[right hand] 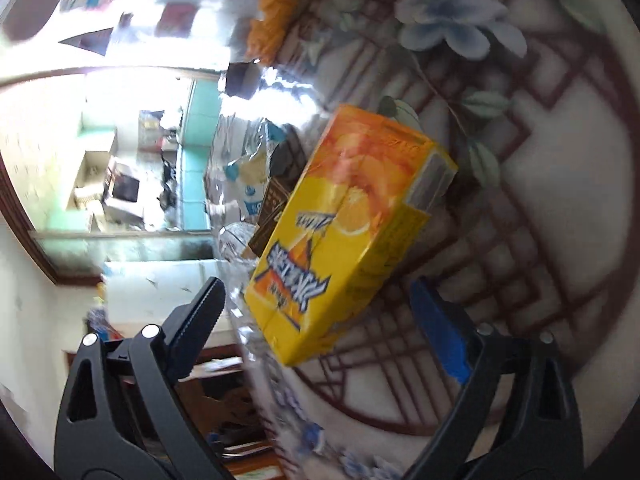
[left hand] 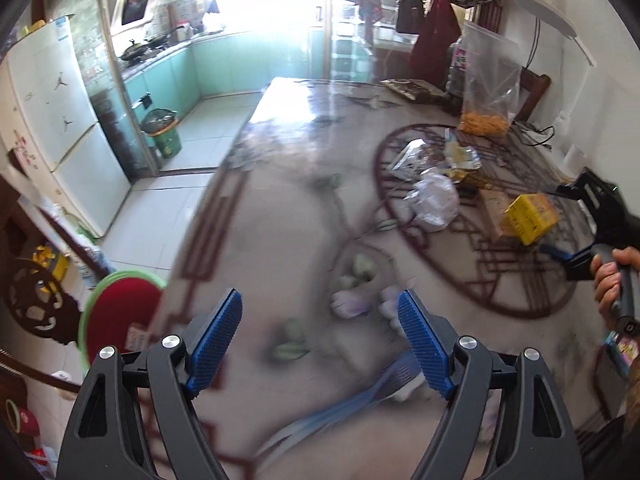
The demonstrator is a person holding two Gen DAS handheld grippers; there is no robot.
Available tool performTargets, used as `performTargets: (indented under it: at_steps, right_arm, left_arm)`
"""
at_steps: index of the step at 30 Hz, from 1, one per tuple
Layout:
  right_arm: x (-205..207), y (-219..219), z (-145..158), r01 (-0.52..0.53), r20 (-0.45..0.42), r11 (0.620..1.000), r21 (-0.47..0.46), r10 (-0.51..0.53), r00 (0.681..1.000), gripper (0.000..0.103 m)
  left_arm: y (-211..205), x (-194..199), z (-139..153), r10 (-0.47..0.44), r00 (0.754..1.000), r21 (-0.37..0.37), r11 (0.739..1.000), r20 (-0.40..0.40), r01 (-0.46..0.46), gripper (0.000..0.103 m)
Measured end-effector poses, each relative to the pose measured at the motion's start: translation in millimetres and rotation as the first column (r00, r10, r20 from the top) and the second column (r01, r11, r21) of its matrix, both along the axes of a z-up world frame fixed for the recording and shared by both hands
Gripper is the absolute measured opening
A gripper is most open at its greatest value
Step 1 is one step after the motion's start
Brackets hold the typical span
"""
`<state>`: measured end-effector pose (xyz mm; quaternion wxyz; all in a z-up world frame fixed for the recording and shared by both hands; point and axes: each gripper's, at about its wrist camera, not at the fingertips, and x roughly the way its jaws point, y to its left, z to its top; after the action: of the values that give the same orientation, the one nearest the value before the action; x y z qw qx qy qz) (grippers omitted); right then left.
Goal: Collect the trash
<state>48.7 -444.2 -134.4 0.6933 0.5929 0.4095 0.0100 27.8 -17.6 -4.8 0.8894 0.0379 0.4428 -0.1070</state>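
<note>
A yellow orange-drink carton (left hand: 530, 218) lies on the flower-patterned tablecloth (left hand: 280, 240) at the right, beside a brown box (left hand: 494, 210), a crumpled silver bag (left hand: 436, 200) and foil wrappers (left hand: 412, 154). My left gripper (left hand: 320, 300) hovers open over bare cloth, well short of that pile, with nothing between its blue pads. My right gripper (left hand: 564, 222), held by a hand (left hand: 608, 280), points at the carton. In the right wrist view the picture is rolled sideways; the carton (right hand: 348, 216) fills the middle and its near end lies between the open fingers of the right gripper (right hand: 318, 286), the pads clear of it.
A clear bag of orange snacks (left hand: 486, 120) and a dark jar stand at the table's far right. On the kitchen floor to the left are a green bin (left hand: 164, 136) and a white fridge (left hand: 60, 120). A red, green-rimmed stool (left hand: 120, 312) sits beside the table's near left corner.
</note>
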Motion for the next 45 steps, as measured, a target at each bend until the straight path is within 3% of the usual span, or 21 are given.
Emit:
performTargets:
  at_steps: [2, 4, 5, 6, 9, 11, 14, 18, 22, 23, 25, 28, 32, 34, 36, 39, 45]
  right_arm:
    - [2, -5, -10, 0.025, 0.031, 0.997, 0.069, -0.027, 0.999, 0.093]
    - [6, -6, -9, 0.003, 0.053, 0.998, 0.056, -0.006, 0.999, 0.093]
    - [8, -5, -9, -0.012, 0.065, 0.999, 0.046, 0.009, 0.998, 0.088]
    - [8, -3, -9, -0.026, 0.067, 0.999, 0.034, 0.023, 0.997, 0.073]
    - [11, 1, -15, -0.066, 0.073, 0.996, 0.061, 0.062, 0.995, 0.045]
    - [6, 6, -11, -0.076, 0.080, 0.994, 0.073, 0.070, 0.994, 0.040]
    - [-2, 11, 18, -0.109, 0.135, 0.994, 0.017, 0.106, 0.985, 0.037]
    - [-13, 24, 57, -0.159, 0.231, 0.987, -0.037, 0.163, 0.959, 0.036]
    - [-18, 38, 83, -0.212, 0.219, 0.955, -0.208, 0.257, 0.941, 0.036]
    - [-18, 40, 85, -0.222, 0.209, 0.949, -0.221, 0.269, 0.940, 0.036]
    - [-13, 44, 84, -0.265, 0.168, 0.933, -0.244, 0.310, 0.936, 0.036]
    - [-7, 56, 76, -0.355, 0.062, 0.884, -0.304, 0.390, 0.919, 0.036]
    - [-4, 74, 61, -0.446, -0.012, 0.841, -0.305, 0.465, 0.885, 0.037]
    - [-3, 84, 56, -0.479, -0.039, 0.818, -0.319, 0.493, 0.869, 0.039]
    - [-3, 91, 57, -0.497, -0.061, 0.796, -0.345, 0.509, 0.859, 0.052]
    - [-3, 104, 56, -0.532, -0.085, 0.761, -0.372, 0.543, 0.836, 0.061]
    - [-9, 131, 63, -0.560, -0.157, 0.663, -0.498, 0.566, 0.809, 0.068]
  left_arm:
    - [-21, 11, -3, -0.015, 1.000, -0.021, 1.000, -0.004, 0.015, 0.077]
    - [-37, 21, -8, -0.017, 1.000, -0.046, 0.999, -0.017, 0.016, 0.077]
    - [-43, 28, -10, -0.014, 0.999, -0.065, 0.998, -0.029, 0.012, 0.077]
    - [-50, 36, -12, -0.009, 0.999, -0.088, 0.996, -0.039, 0.006, 0.077]
    - [-75, 61, -18, 0.002, 0.998, -0.119, 0.993, -0.057, -0.008, 0.077]
    - [-91, 74, -23, -0.001, 0.998, -0.128, 0.992, -0.066, -0.007, 0.077]
    - [-115, 95, -33, 0.003, 0.997, -0.109, 0.994, -0.079, -0.012, 0.078]
    - [-135, 117, -48, 0.023, 0.994, -0.094, 0.995, -0.106, -0.033, 0.078]
    - [-146, 133, -67, 0.028, 0.988, -0.050, 0.998, -0.152, -0.036, 0.077]
    - [-145, 135, -72, 0.028, 0.985, -0.054, 0.998, -0.170, -0.038, 0.074]
    - [-143, 138, -79, 0.020, 0.979, -0.076, 0.997, -0.202, -0.035, 0.054]
    - [-136, 132, -79, -0.008, 0.982, -0.085, 0.996, -0.187, -0.008, 0.046]
    - [-119, 113, -68, -0.005, 0.993, -0.026, 1.000, -0.115, 0.002, 0.044]
    - [-106, 107, -62, 0.004, 0.995, -0.045, 0.999, -0.103, -0.009, 0.044]
    - [-89, 94, -54, 0.004, 0.995, -0.085, 0.996, -0.101, -0.013, 0.044]
    - [-66, 68, -42, -0.012, 0.996, -0.123, 0.992, -0.090, 0.001, 0.045]
    - [-21, 9, -20, -0.017, 0.997, -0.138, 0.990, -0.071, 0.007, 0.045]
